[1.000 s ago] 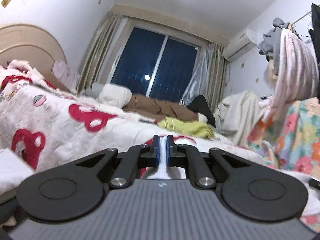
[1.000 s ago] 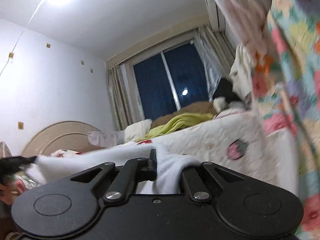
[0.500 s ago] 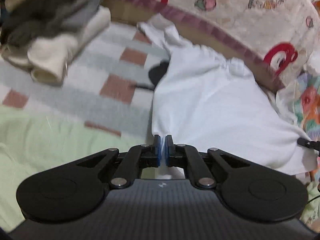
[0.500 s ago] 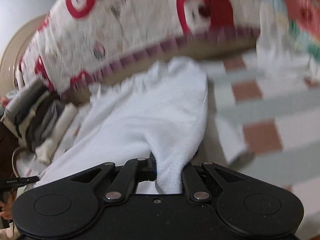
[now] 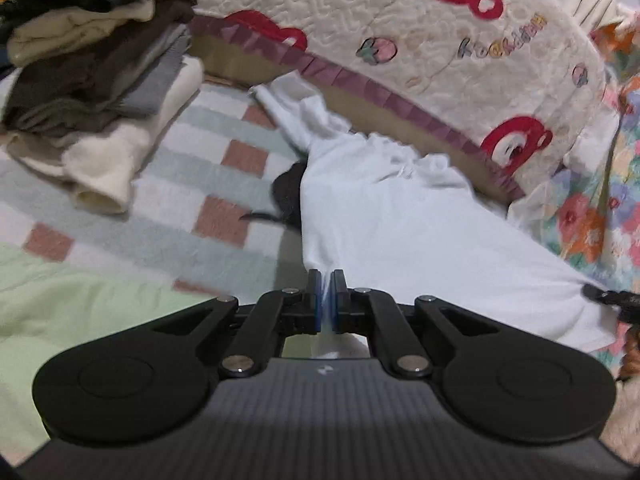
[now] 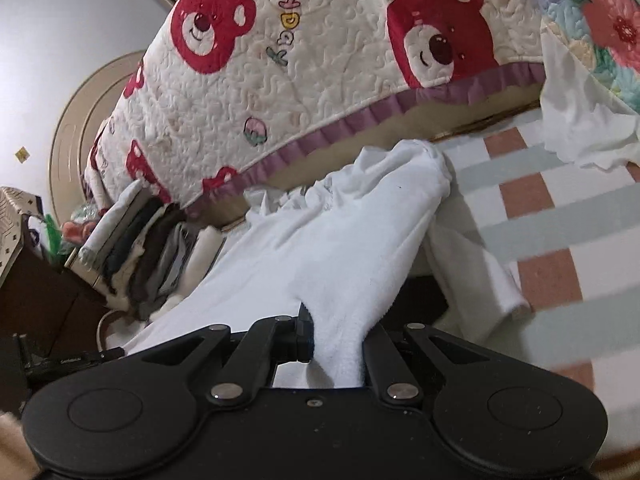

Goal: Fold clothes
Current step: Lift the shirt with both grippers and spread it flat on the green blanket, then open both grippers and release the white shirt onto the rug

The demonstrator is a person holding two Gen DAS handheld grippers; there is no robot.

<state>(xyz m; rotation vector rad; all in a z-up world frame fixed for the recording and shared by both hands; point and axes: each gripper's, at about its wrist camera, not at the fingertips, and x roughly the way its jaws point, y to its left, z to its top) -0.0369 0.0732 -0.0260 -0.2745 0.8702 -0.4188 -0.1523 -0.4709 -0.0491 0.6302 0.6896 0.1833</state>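
Two grippers hold one soft white cotton garment [image 5: 384, 216] by its near edge. Your left gripper [image 5: 326, 294] pinches one corner tightly, and your right gripper [image 6: 336, 336] is clenched on the other, so the cloth spreads flat toward twelve o'clock over the checked blanket [image 5: 188, 184]. The stack of folded clothes [image 5: 96, 64] waits at ten o'clock.

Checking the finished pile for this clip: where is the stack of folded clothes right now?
In the left wrist view, the stack of folded clothes sits upper left on the checked blanket, left of the white garment, by the bear quilt.
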